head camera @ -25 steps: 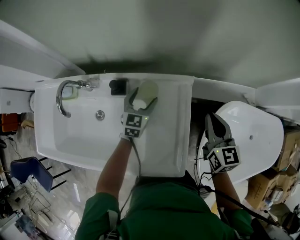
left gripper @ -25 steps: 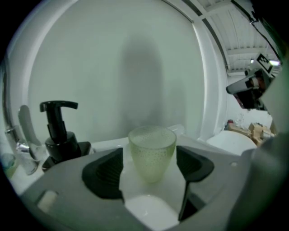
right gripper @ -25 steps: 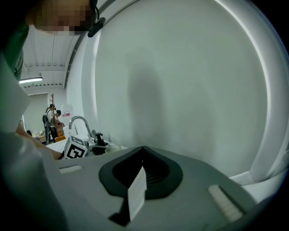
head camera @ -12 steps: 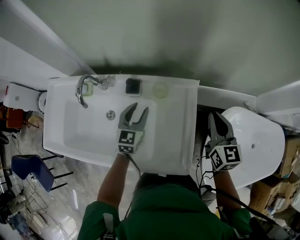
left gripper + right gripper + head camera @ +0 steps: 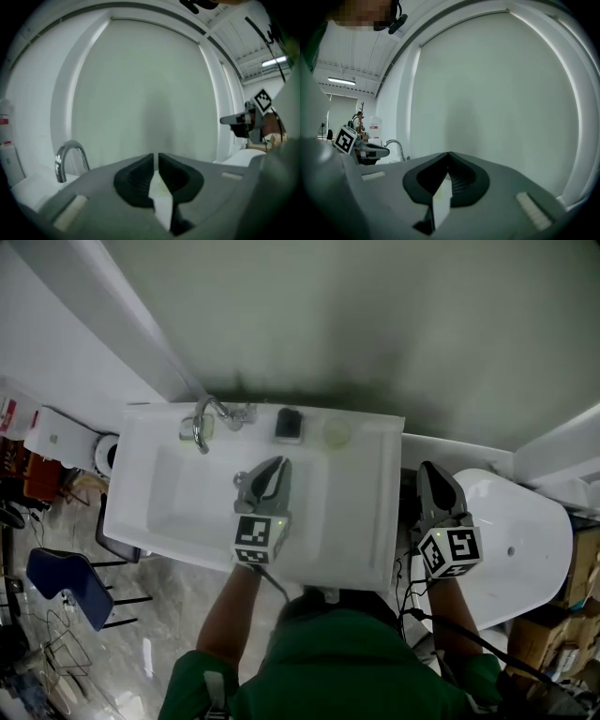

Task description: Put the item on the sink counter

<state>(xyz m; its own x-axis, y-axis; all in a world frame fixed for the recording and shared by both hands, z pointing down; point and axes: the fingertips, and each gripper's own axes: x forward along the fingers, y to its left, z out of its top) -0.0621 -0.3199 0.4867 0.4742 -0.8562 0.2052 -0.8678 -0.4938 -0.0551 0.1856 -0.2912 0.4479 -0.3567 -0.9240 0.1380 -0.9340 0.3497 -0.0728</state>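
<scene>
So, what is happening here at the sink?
A person works with two grippers. The pale round item lies on the sink counter, beside a black object near the faucet. The left gripper hangs over the basin, away from the item; its jaws have just been closing, nothing between them. The right gripper is shut and empty.

Soft, even light reaches us; a dark shadow lies on the wall (image 5: 281,395) ahead-left of the right gripper (image 5: 428,468). Our gripper views bend and blacken at the edges, with near parts blurred.
</scene>
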